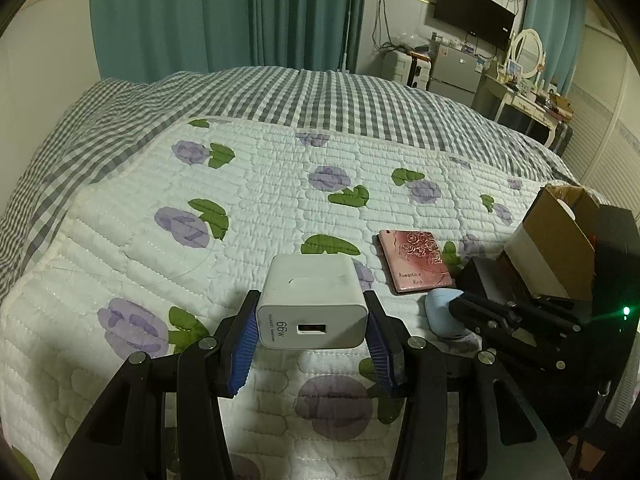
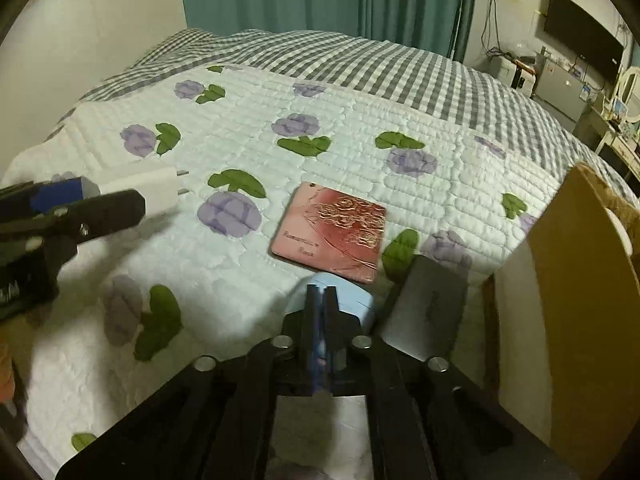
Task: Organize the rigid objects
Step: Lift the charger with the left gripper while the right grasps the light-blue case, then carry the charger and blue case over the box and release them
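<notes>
Charger (image 1: 313, 304) sits clamped in left tool (image 1: 308, 328); right tool (image 2: 320, 294), pinched together, hides much of blue case (image 2: 352, 304).

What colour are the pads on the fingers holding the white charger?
Blue, ribbed pads on black fingers; clearest in the left wrist view, gripping the charger.

left tongs (image 1: 312, 320) gripping, right tongs (image 2: 320, 292) closed

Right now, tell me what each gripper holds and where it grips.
Left gripper: white charger, clamped by its two side faces near the port end. Right gripper: jaws shut with nothing between them, tips over a pale blue case.
</notes>
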Demonstrator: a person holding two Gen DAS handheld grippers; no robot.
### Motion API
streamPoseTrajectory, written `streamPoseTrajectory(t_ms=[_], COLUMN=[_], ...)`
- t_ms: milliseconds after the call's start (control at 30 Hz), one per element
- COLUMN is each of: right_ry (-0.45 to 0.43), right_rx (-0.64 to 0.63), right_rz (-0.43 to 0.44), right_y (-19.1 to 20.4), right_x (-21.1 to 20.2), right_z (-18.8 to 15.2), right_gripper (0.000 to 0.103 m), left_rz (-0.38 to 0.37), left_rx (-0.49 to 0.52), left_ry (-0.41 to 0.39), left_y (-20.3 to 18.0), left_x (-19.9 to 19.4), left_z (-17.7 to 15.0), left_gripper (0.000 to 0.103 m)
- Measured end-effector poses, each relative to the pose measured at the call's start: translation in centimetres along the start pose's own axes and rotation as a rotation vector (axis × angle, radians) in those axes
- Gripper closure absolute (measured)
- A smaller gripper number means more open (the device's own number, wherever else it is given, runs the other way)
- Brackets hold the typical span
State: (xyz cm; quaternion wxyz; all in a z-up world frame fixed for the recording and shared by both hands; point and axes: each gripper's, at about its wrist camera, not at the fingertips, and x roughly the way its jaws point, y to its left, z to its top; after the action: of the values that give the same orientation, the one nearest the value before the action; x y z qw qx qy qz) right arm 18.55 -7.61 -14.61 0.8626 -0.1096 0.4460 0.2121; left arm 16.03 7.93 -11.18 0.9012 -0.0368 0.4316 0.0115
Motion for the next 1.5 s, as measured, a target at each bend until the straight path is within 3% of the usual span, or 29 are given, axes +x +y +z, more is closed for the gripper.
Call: streamPoseTrajectory(t_ms=[33,100,167,267,367,633,900,1167,1367,1500], right_ry=[-0.006,-0.013,-0.005,0.023,0.047,0.096,0.058,-0.011,-0.134,-0.21], right_rx=[-0.004,0.011,-0.009,-0.075,-0.108,-0.103,-0.054,-0.027,-0.047,-0.045], right_rz=[-0.01,0.04,0.028,-0.023,-0.094,-0.142,-0.095,-0.021,0.002,-0.018], right_y=[-0.1,-0.4,0.2,1.7,2.2,1.4,1.3,1.1,1.1,-0.9], right_x=[-0.1,-0.1,0.3,1.3,2.8,3.3,1.3,-3.1,-9.5,-14.4], right_z=[-0.2,-0.3,-0.1,0.3,0.7,0.4,-0.9,-1.5,0.3,1.5], right_gripper=[0.073,0.059,0.058,0.046,0.045,0.047,0.049,0.049,0.049,0.049], left_rz=[-0.002,-0.007,-0.012,-0.013,-0.017,-0.027,-0.031,-0.025,-0.027,-0.044], left_rx=[0.001,0.001,0.003,0.002,-0.002,0.0,0.003,0.038,0.067,0.113], left_ry=[0.001,0.001,0.003,0.003,0.001,0.003,-0.012,-0.049,-0.12,-0.181], left_y=[0.0,0.0,0.0,0.0,0.1,0.2,0.0,-1.6,-3.5,-6.7], left_x=[0.0,0.1,0.1,0.1,0.1,0.1,-0.5,-2.7,-7.0,-10.4], left_z=[0.0,0.1,0.1,0.2,0.2,0.3,0.0,0.0,1.3,2.8], left_gripper=[0.053,0.053,0.053,0.053,0.053,0.053,0.053,0.053,0.053,0.053])
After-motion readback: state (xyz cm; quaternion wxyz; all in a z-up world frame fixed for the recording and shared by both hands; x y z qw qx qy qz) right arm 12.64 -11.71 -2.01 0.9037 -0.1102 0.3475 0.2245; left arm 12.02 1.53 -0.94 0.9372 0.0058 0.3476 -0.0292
